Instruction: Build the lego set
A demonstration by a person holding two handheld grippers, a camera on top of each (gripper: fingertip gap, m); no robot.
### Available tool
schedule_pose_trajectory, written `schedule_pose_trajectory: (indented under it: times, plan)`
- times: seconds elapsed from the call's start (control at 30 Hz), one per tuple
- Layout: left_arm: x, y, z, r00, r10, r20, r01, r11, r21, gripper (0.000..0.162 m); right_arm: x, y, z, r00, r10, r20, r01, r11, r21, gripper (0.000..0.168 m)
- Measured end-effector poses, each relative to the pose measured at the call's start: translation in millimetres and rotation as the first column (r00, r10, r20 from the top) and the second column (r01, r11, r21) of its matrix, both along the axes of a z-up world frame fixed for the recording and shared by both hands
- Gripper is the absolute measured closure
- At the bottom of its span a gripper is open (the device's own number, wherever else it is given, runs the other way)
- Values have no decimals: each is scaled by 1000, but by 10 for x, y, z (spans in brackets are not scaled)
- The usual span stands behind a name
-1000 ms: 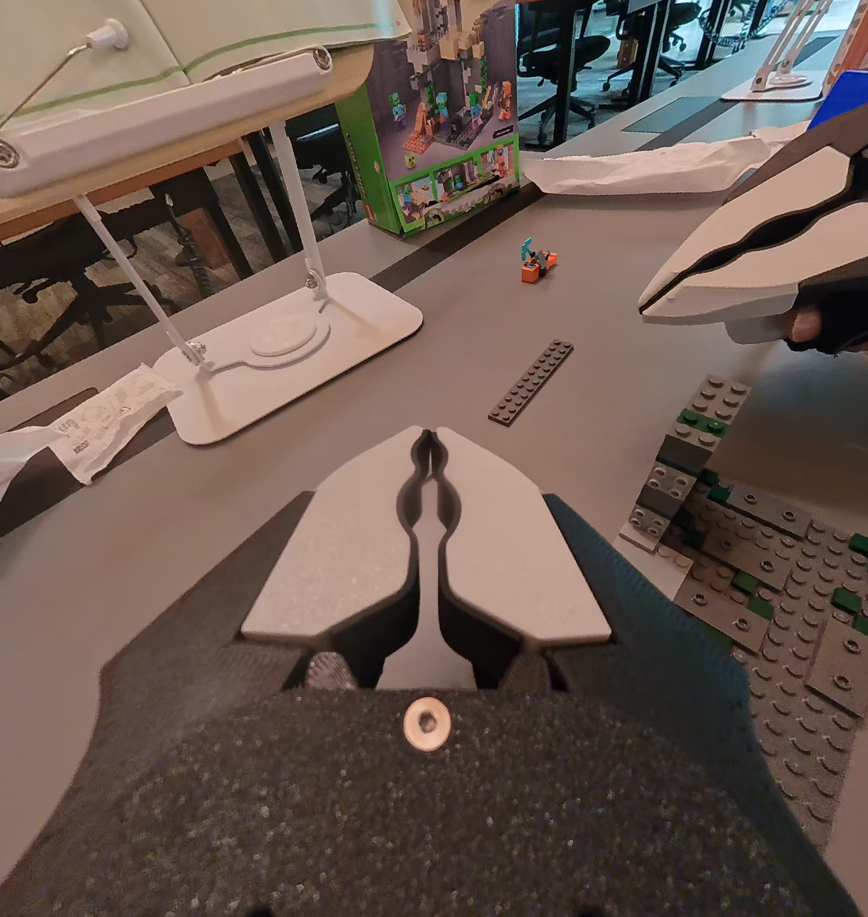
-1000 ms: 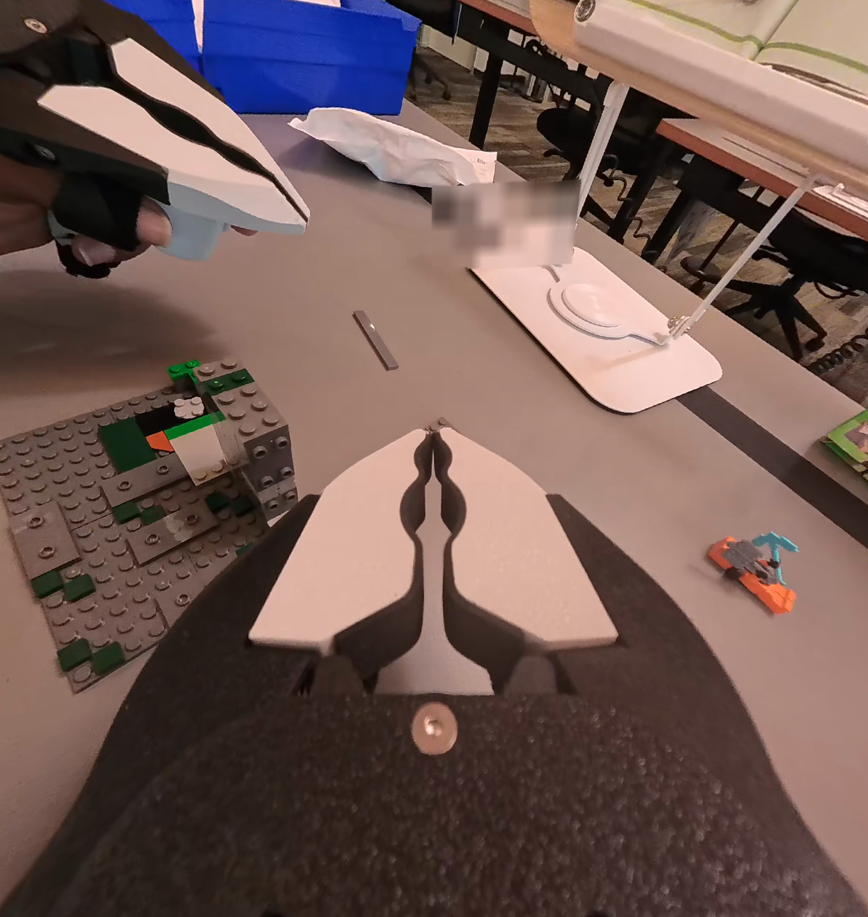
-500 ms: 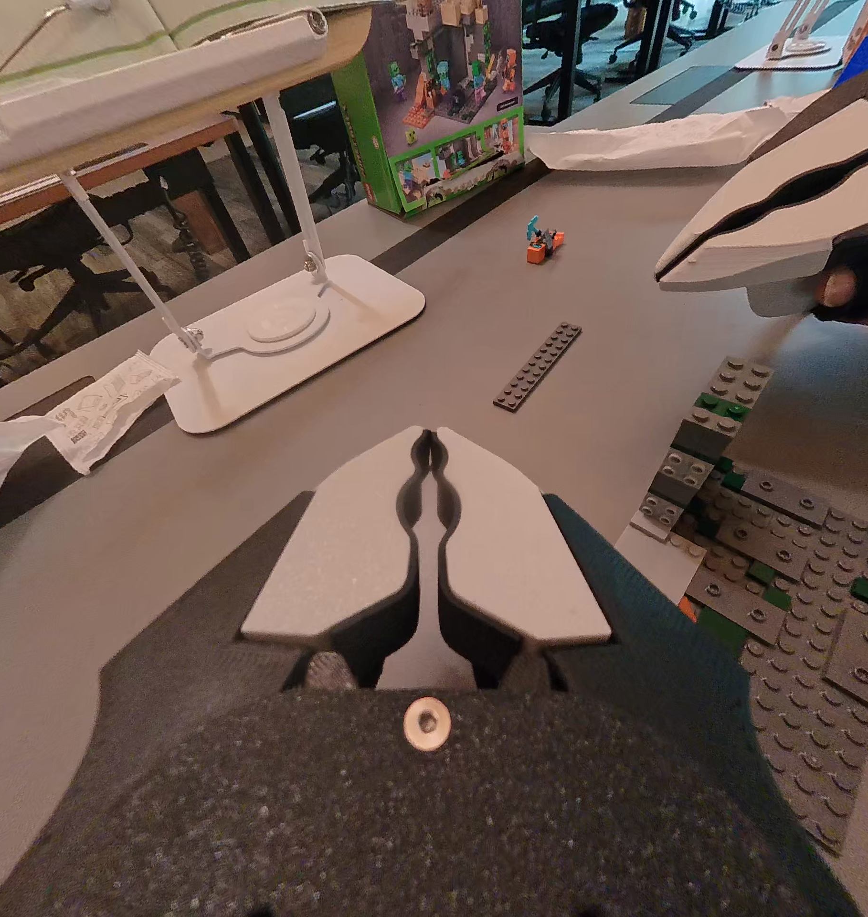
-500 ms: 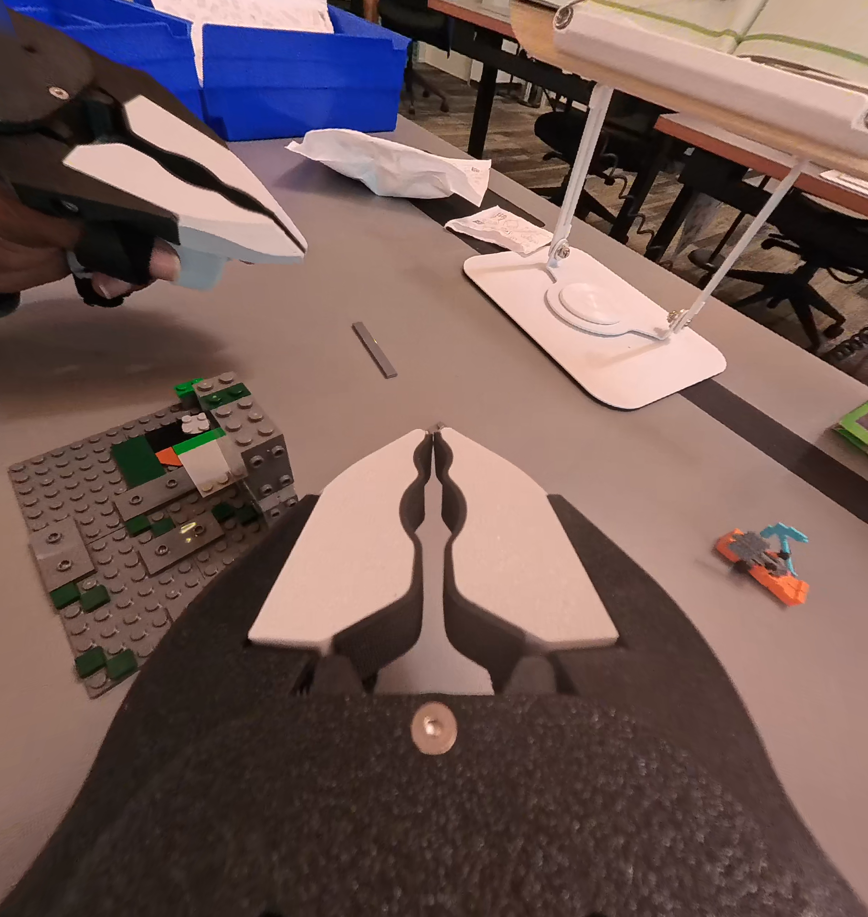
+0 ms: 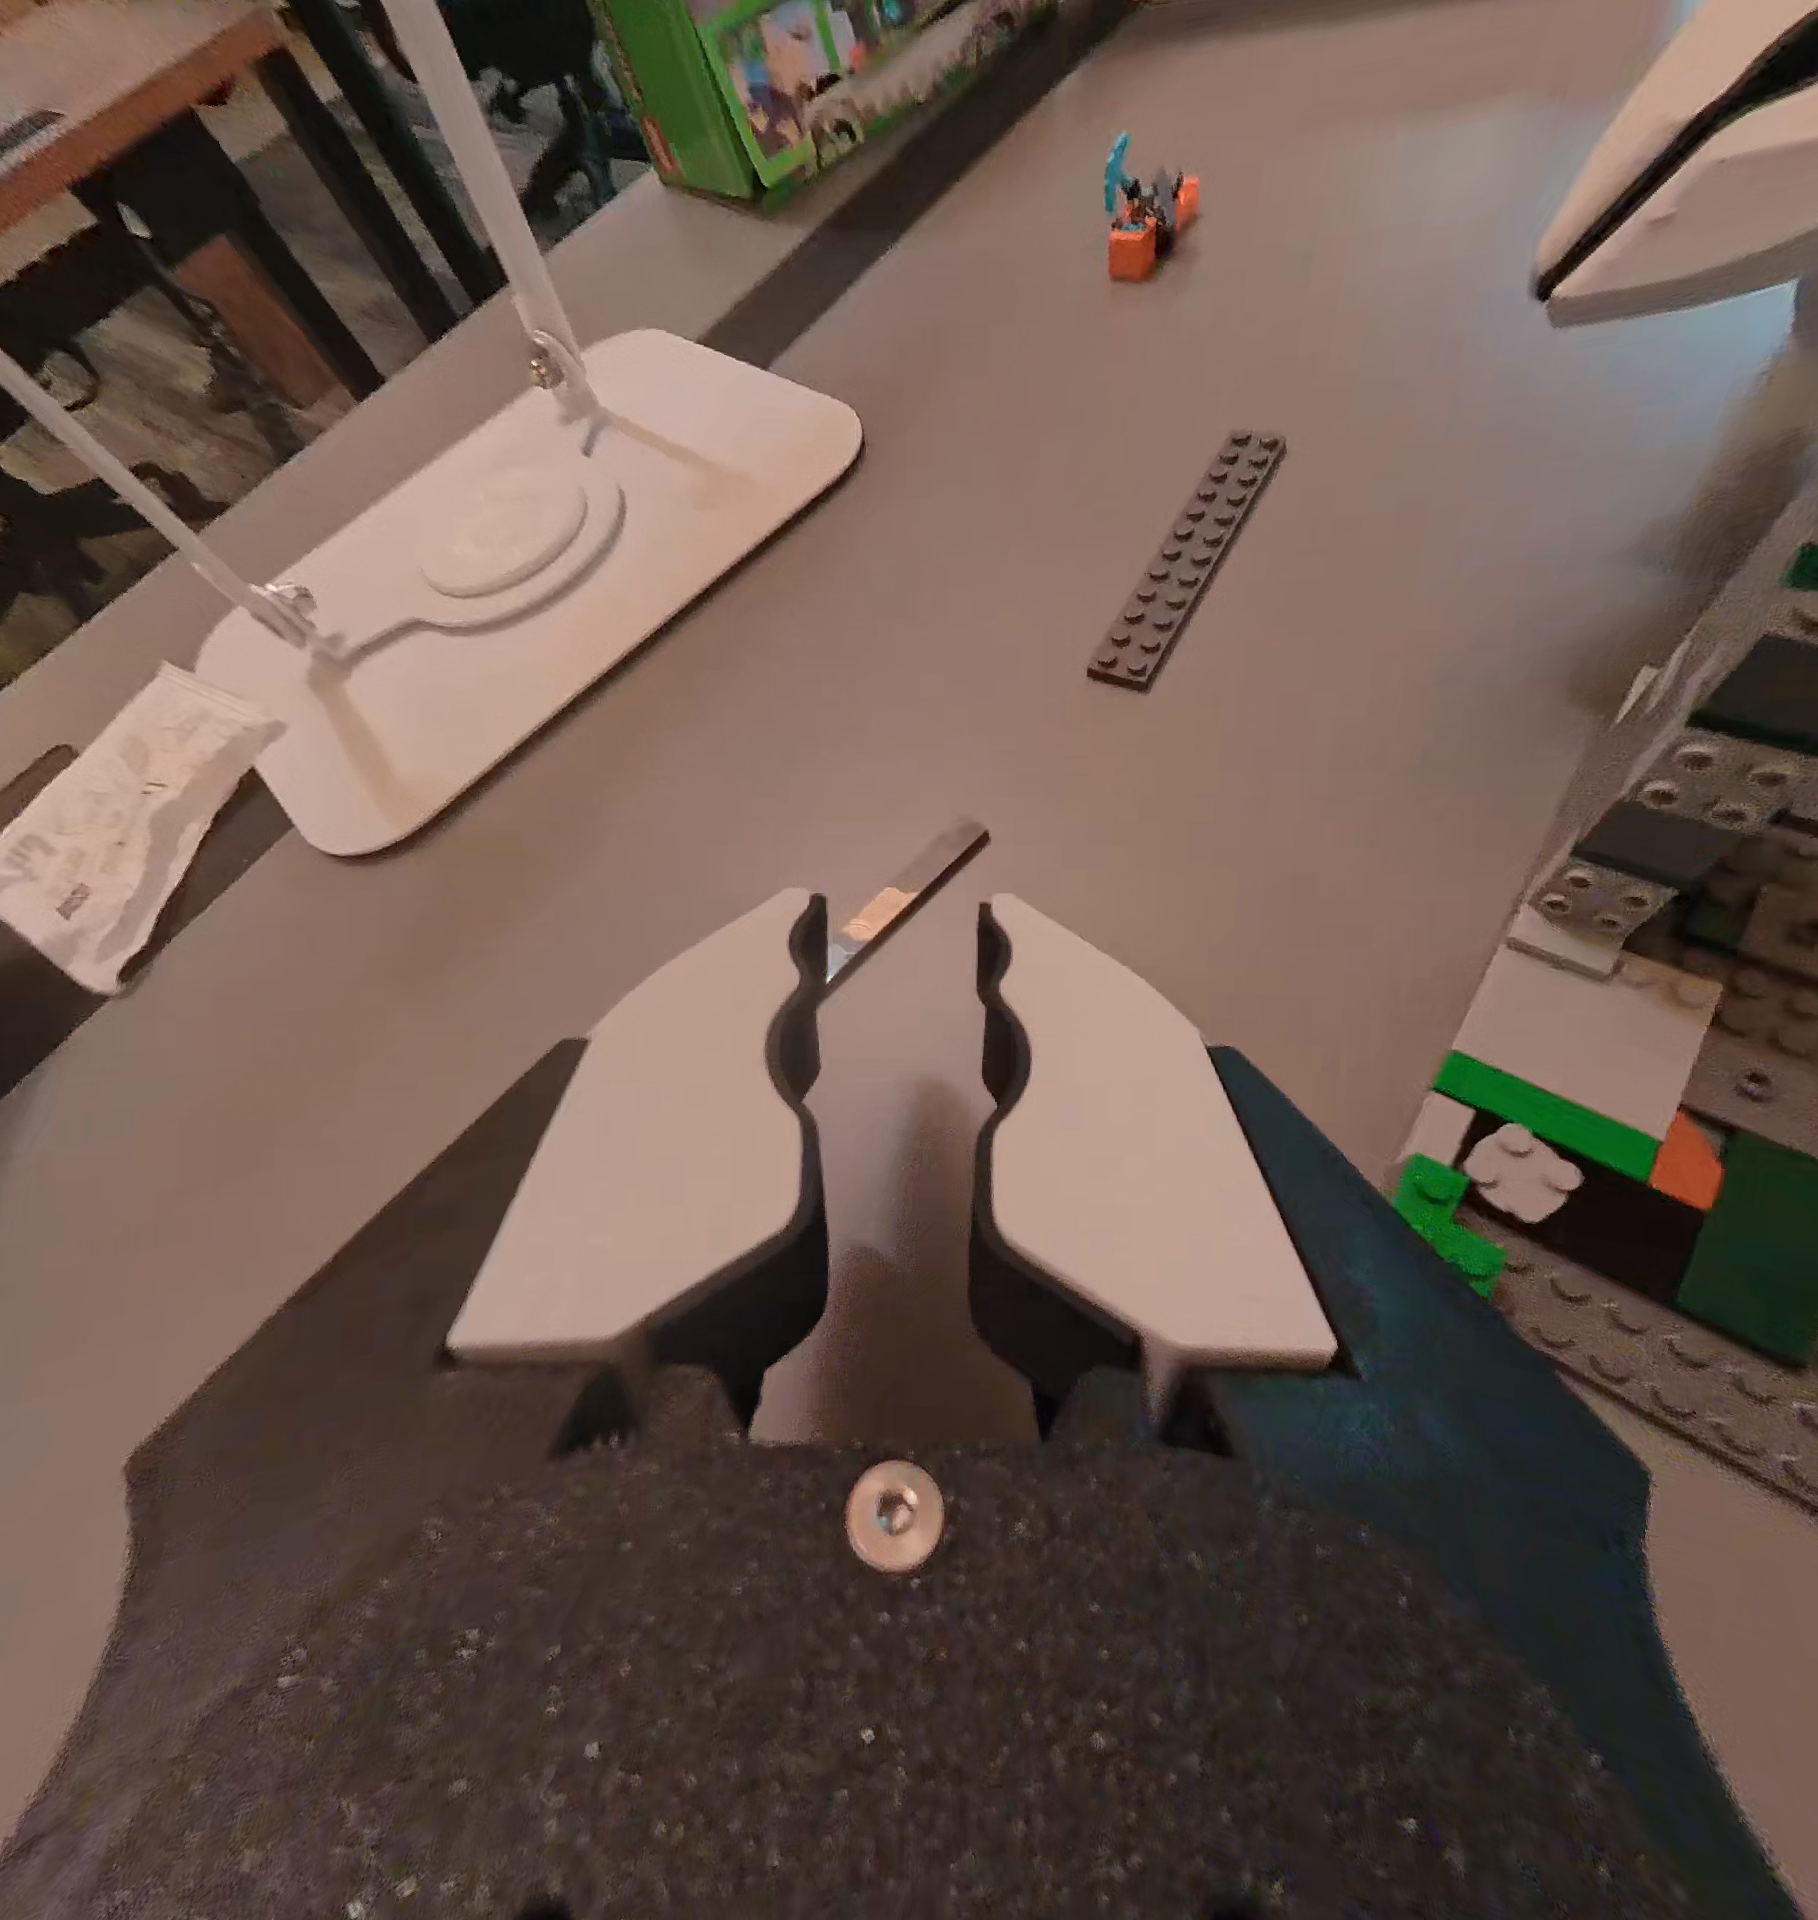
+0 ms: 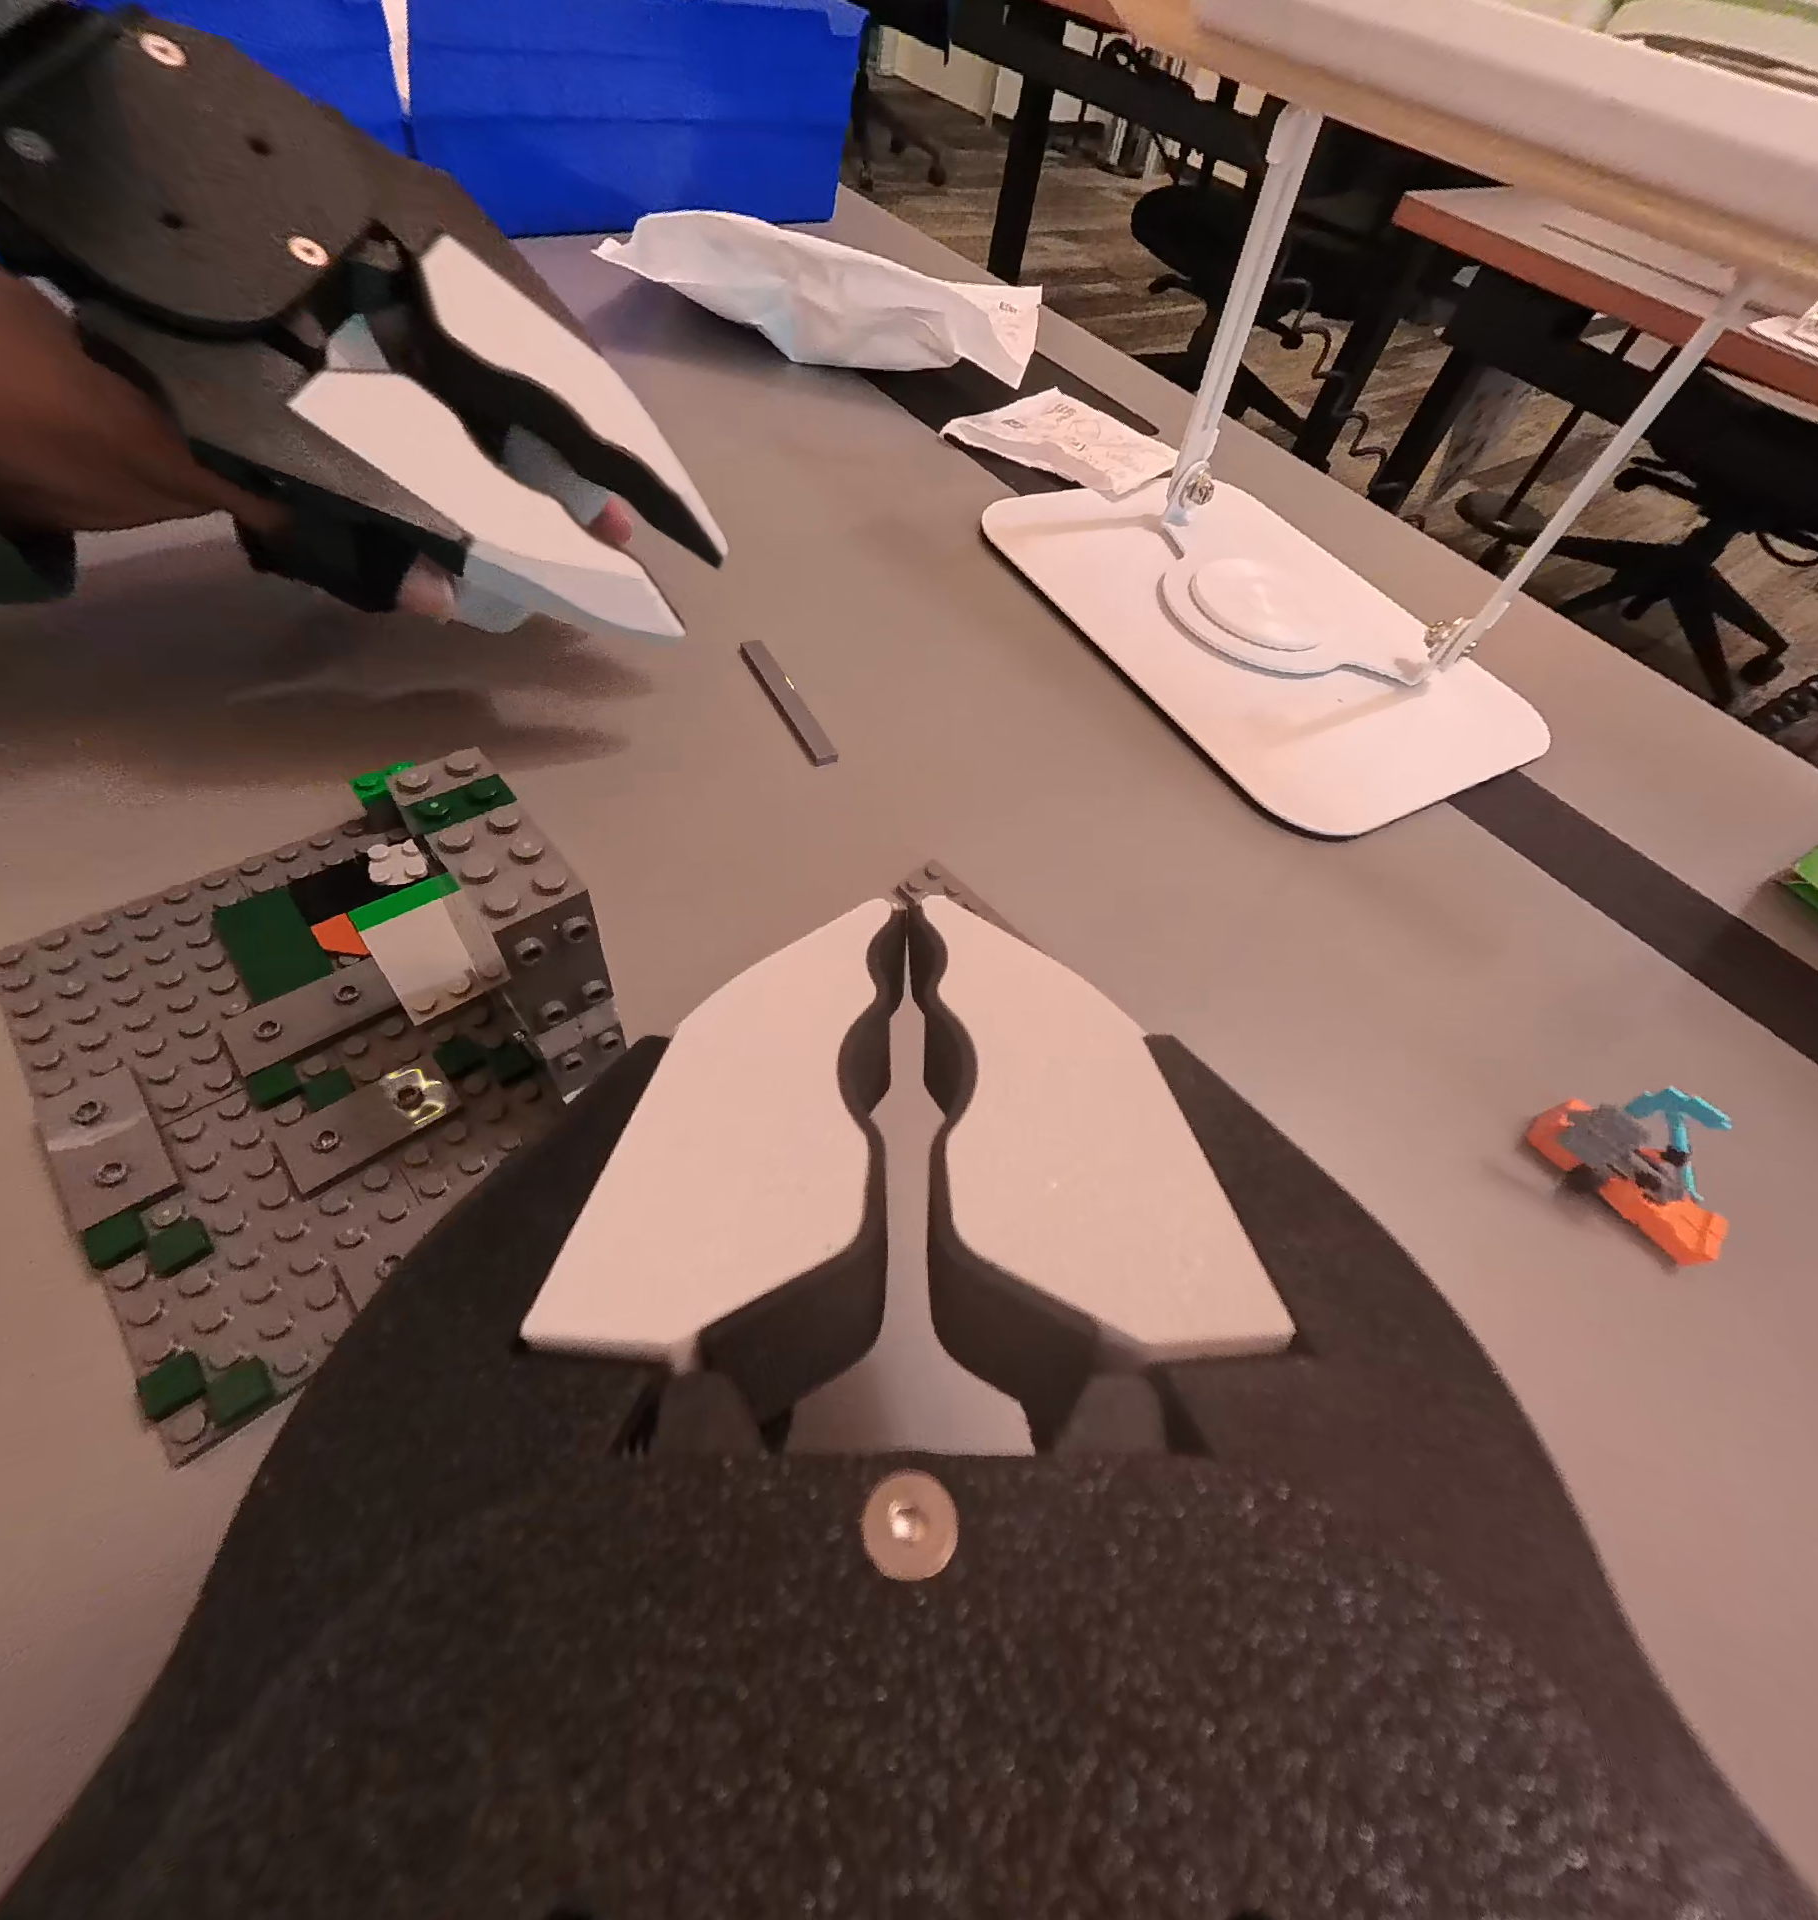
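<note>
My left gripper (image 5: 900, 920) is open, low over the grey table, with a thin smooth dark grey tile (image 5: 936, 873) lying between and just past its fingertips. In the right wrist view the left gripper (image 6: 692, 592) hangs open above that tile (image 6: 785, 701). A long dark studded plate (image 5: 1185, 561) lies farther on. My right gripper (image 6: 910, 914) is shut and empty; only the plate's end (image 6: 941, 883) shows past its tips. The part-built grey and green baseplate model (image 6: 261, 1081) sits left of it, and also shows in the left wrist view (image 5: 1715, 1039).
A small orange and teal build (image 6: 1622, 1174) lies apart on the table. A white lamp base (image 5: 531, 592) with thin struts stands nearby. Crumpled white bags (image 6: 822, 291), blue bins (image 6: 624, 104) and a green set box (image 5: 770, 94) line the table's edges. Spacing between my two grippers at the tips: around 15 cm. The thin smooth dark grey tile (image 5: 936, 873) is about 5 cm from my left fingertips and 15 cm from my right. Between my right fingertips and the long dark studded plate (image 5: 1185, 561) there is roughly 9 cm.
My left gripper has opened and dropped forward, down to the smooth tile. The right gripper stays shut and has shifted only a little.
</note>
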State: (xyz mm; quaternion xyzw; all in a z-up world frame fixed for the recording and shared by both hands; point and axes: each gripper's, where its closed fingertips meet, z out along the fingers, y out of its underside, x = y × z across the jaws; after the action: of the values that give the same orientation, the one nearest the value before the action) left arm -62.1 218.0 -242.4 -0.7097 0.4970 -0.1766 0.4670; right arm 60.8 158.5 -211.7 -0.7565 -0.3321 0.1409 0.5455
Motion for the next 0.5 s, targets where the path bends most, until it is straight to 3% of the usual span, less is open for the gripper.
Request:
schedule_pose_trajectory:
  times: [0.17,0.5]
  plan:
    - [11,65,-43,990,-138,-19,135,986,-97,135,-20,-8,0,1000,8,5,-8,1000,-2,168]
    - [85,218,-279,955,-272,-117,236,938,-256,132,22,16,-51,1000,-8,4,8,1000,-24,168]
